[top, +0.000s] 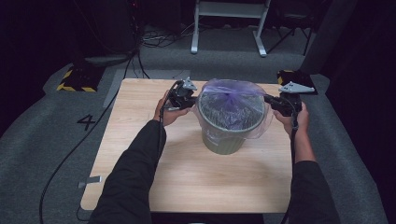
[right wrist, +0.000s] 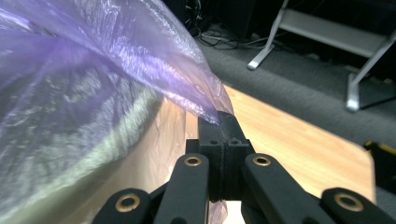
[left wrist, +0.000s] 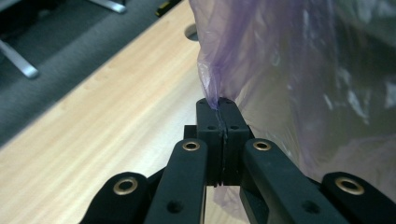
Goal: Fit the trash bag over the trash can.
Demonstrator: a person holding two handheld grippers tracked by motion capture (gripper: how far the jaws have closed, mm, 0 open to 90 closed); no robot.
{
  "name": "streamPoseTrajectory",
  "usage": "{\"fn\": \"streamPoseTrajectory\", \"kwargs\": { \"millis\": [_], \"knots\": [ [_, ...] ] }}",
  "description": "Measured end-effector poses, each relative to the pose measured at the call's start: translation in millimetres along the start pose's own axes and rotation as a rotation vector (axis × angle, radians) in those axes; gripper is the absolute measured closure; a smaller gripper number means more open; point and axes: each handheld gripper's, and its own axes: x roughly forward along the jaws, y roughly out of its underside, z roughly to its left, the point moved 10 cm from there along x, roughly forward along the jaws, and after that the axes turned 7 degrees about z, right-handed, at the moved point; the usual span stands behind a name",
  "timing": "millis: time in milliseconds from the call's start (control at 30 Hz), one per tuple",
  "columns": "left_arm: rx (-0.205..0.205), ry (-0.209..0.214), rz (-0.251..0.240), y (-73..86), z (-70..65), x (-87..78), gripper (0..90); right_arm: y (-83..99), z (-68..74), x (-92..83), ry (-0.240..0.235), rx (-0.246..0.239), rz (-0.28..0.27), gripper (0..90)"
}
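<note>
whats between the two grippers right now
The green bin stands between the left gripper and right gripper, with the purple bag stretched over its mouth. Each gripper pinches an edge of the bag. The high view shows this.

Bag (top: pixel 231 100) over bin (top: pixel 224 140) mid-table (top: pixel 140 154), between left tool (top: pixel 194 95) and right tool (top: pixel 267 99).

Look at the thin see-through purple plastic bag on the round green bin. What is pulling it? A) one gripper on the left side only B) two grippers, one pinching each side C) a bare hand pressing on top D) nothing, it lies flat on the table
B: the left gripper and the right gripper are each shut on an edge of the thin purple plastic bag, stretched over the round green bin.
</note>
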Motion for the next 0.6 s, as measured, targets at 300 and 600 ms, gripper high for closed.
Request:
{"fn": "streamPoseTrajectory", "kwargs": {
  "millis": [300, 600],
  "knots": [
    [-0.035, 0.051, 0.03, 5.1, -10.6, 19.7, 88.8, 11.8, 6.1, 17.9, -0.051, 0.06, 0.022, 90.0],
    [-0.092, 0.107, 0.024, 8.9, -13.3, 27.5, 88.5, 20.8, 13.1, 30.5, -0.088, 0.091, 0.043, 90.0]
  ]
}}
